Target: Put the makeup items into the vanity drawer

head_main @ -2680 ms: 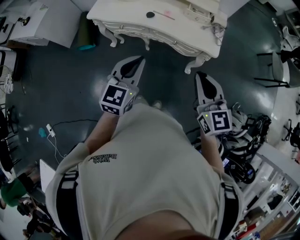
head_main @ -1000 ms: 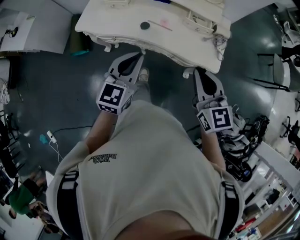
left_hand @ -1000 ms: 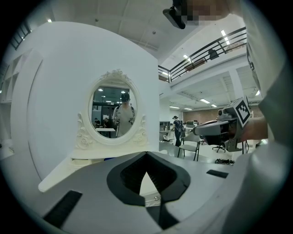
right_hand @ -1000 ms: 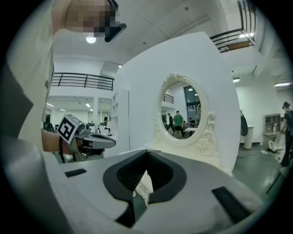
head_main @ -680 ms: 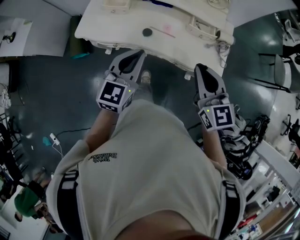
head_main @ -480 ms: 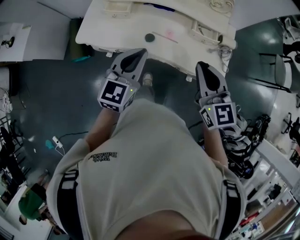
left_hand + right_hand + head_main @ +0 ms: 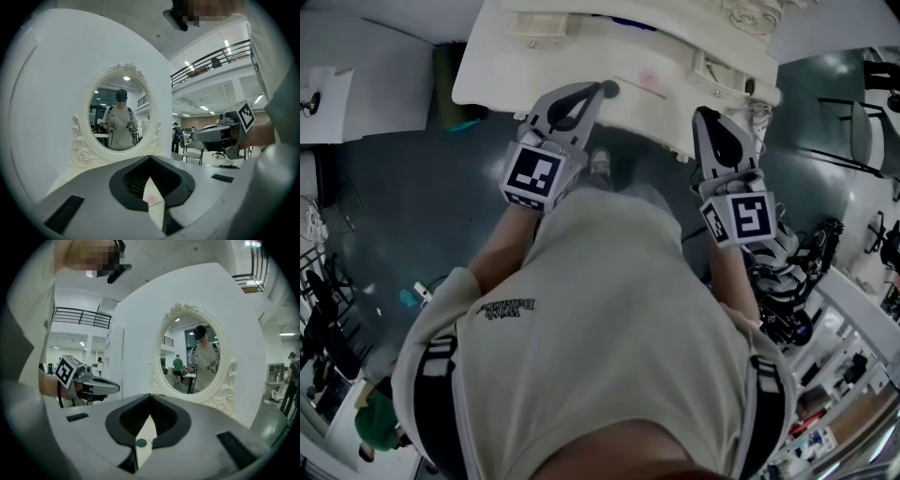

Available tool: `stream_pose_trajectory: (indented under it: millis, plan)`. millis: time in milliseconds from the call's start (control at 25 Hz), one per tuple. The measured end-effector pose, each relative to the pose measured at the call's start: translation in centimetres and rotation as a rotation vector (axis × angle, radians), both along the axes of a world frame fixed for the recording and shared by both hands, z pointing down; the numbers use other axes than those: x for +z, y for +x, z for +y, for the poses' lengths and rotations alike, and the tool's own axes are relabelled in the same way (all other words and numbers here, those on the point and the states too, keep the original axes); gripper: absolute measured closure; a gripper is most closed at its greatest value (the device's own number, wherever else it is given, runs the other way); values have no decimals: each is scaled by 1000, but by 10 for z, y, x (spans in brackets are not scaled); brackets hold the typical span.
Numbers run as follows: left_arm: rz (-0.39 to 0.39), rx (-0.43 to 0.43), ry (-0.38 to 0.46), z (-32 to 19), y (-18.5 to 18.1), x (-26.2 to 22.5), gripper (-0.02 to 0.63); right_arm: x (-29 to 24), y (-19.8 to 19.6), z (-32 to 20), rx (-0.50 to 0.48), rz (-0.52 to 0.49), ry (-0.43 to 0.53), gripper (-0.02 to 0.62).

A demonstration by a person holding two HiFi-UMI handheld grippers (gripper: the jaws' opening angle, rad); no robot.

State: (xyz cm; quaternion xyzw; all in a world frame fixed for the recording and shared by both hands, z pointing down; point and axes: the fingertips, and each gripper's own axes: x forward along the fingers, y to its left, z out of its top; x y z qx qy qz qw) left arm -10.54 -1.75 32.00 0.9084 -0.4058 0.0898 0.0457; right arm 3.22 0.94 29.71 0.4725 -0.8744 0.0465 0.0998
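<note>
A white vanity stands just ahead of me, with its oval mirror upright at the back. On its top lie a small dark round item and a pink item. My left gripper is shut and empty, its tip over the vanity's front edge beside the dark round item. My right gripper is also shut and empty, at the front edge further right. No drawer front shows.
A raised white fitting sits on the vanity's right side. A dark green bin stands left of the vanity. Cables and dark gear crowd the floor at my right, and a chair stands beyond.
I have walked up to the vanity, so it now fills the top of the head view. Both gripper tips have come from over the floor to its front edge, still shut.
</note>
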Motion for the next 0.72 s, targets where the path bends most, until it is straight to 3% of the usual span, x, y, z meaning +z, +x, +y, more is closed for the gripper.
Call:
stream_pose_trajectory:
  millis: [400, 720]
  plan:
    - [33, -18, 18, -22, 8, -11, 592, -9, -12, -29, -49, -1, 20, 592]
    - [21, -50, 4, -30, 21, -7, 592, 5, -7, -46, -115, 0, -16, 592]
